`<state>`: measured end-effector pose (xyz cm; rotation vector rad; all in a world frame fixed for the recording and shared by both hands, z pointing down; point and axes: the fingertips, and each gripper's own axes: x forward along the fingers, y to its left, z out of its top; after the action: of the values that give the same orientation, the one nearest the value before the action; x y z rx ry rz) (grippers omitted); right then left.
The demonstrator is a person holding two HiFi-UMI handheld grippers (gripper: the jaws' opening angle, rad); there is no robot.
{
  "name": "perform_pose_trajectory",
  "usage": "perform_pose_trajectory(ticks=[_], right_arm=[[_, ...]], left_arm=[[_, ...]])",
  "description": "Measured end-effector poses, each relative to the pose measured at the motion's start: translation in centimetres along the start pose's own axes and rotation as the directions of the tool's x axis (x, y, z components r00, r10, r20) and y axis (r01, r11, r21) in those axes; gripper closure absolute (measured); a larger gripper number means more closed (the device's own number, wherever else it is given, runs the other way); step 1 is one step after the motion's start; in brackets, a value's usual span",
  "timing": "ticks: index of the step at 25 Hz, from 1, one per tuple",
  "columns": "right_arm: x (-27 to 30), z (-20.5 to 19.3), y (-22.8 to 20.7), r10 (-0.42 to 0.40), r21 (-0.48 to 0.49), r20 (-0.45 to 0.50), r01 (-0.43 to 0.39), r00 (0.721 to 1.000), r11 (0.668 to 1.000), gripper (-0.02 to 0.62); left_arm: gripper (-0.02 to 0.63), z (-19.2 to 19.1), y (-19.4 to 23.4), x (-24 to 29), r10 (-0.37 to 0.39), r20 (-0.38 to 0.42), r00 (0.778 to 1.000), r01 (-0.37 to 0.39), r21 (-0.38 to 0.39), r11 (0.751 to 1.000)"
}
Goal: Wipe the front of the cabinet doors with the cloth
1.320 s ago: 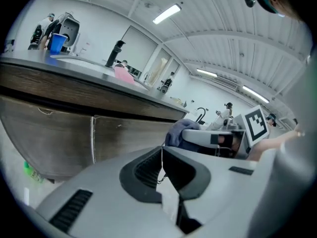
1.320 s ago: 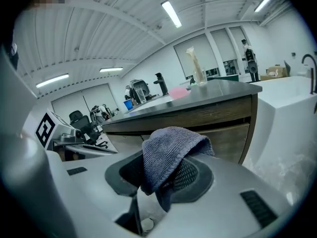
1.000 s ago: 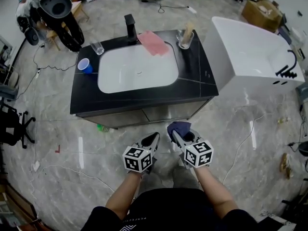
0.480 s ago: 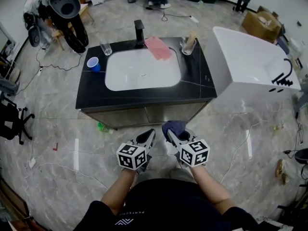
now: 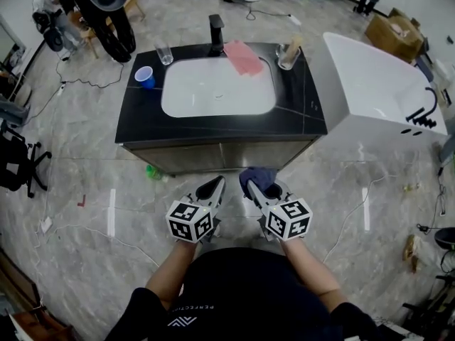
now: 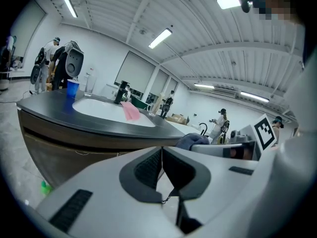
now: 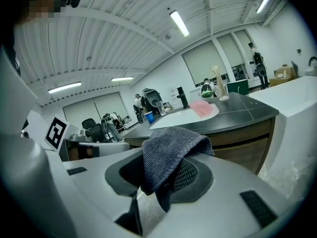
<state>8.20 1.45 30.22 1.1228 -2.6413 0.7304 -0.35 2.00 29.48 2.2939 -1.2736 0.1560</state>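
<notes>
As cloth (image 7: 168, 155) hangs clamped, cabinet (image 5: 213, 156) ahead — (bathtub (image 5: 370, 91) beside)

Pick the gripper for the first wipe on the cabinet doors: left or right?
Right. The right gripper is shut on the cloth; the left gripper is shut, empty. Both face the cabinet doors.

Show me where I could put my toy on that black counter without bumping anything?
The widest bare patch is the front strip of the black counter, between the white basin and the front edge. The right side, in front of the jar, is bare too. The back is crowded: blue cup, clear glass, faucet, pink cloth.
</notes>
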Motion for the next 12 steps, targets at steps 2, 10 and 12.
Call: perform_pose_trajectory(ticks=[2, 10, 12], right_arm=[[0.1, -0.1, 0.4, 0.008, -0.02, -0.005, -0.008, 1.0, 1.0, 0.469], [0.2, -1.1, 1.6, 0.031, -0.062, -0.03, -0.033, 0.999, 0.998, 0.471], [0.3, -1.1, 1.9, 0.036, -0.066, -0.032, -0.038, 0.999, 0.997, 0.472]], left_arm=[[0.595, 0.0, 0.3, -0.3, 0.012, 0.01, 1.0, -0.012, -0.009, 1.0], [0.595, -1.0, 0.1, -0.7, 0.028, 0.012, 1.0, -0.028, -0.023, 0.999], [0.595, -1.3, 0.2, -0.9, 0.03, 0.007, 1.0, -0.03, -0.029, 0.999]])
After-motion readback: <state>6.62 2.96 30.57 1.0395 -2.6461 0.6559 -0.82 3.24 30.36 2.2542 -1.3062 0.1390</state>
